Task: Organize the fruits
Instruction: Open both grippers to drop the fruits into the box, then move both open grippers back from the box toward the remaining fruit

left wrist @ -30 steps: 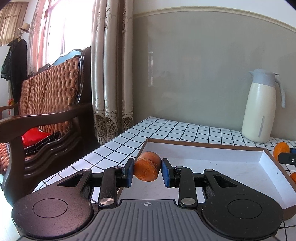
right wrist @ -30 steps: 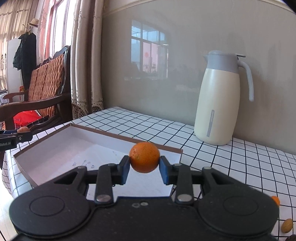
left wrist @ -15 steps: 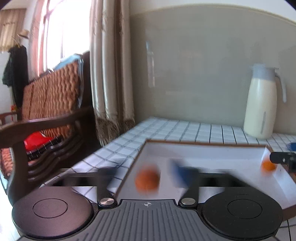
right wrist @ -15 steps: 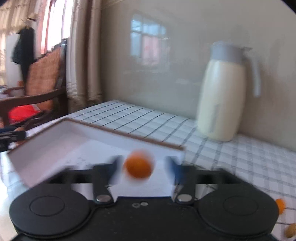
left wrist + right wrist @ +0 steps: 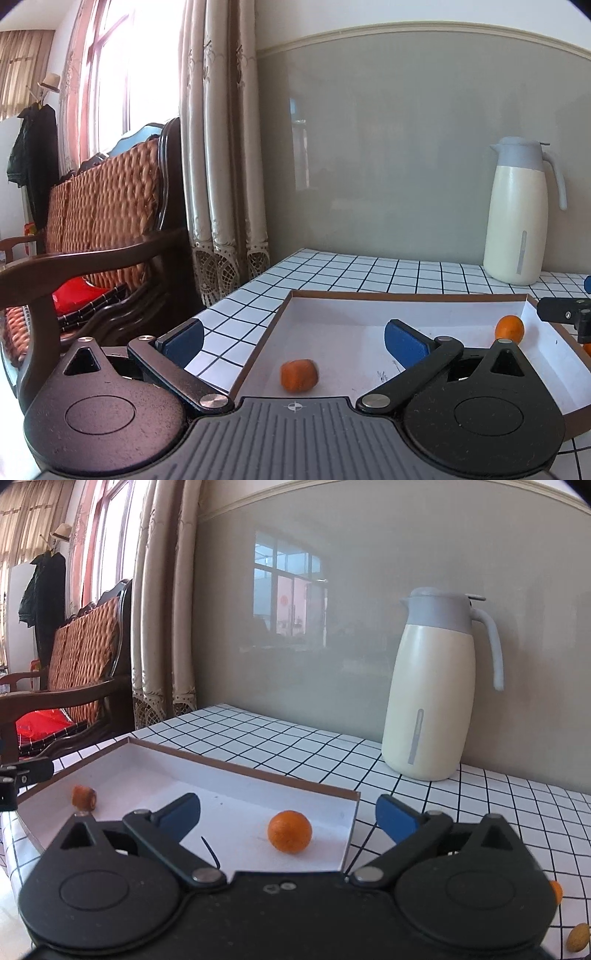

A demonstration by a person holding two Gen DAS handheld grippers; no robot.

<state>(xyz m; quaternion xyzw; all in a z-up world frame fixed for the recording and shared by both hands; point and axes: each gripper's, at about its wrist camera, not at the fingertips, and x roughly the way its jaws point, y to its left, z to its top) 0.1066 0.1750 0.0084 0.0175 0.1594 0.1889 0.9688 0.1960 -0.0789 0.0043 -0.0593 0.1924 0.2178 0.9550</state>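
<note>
Chair [image 5: 107, 229]: wicker-backed, dark wooden frame, far left of the scene, beside the tabletop; a red item lies on its seat.
Curtain [image 5: 221, 147]: pale, hangs between the chair and the grey wall.
Tabletop [image 5: 332, 266]: white with a black grid pattern — carries the tray and the jug.
Tray [image 5: 406, 295]: shallow, white inside, brown rim; sits at the near left part of the tabletop.
Left gripper [image 5: 293, 338]: fingers [image 5: 183, 338] spread wide, pinching nothing. The left blue pad hangs over the bare grid just outside the tray's left rim, the right pad over the tray floor.
Orange piece [image 5: 298, 374]: blunt, roughly cylindrical, rests on the tray floor near the tray's left rim, below and between the left gripper's pads, touching neither. In the right wrist view it shows at the tray's left end [image 5: 84, 796].
Right gripper [image 5: 288, 818]: fingers [image 5: 181, 814] spread wide, pinching nothing. The left pad stands over the tray floor, the right pad over the grid just beyond the tray's right rim.
Round orange [image 5: 289, 832]: rests on the tray floor near the right rim — between the right gripper's pads, clear of both.
Jug [image 5: 436, 686]: cream body, grey lid and handle, upright at the far right of the tabletop, against the wall.
Loose items [image 5: 578, 937]: small orange and tan pieces at the near right edge of the tabletop, outside the tray; kind cannot be told.
</note>
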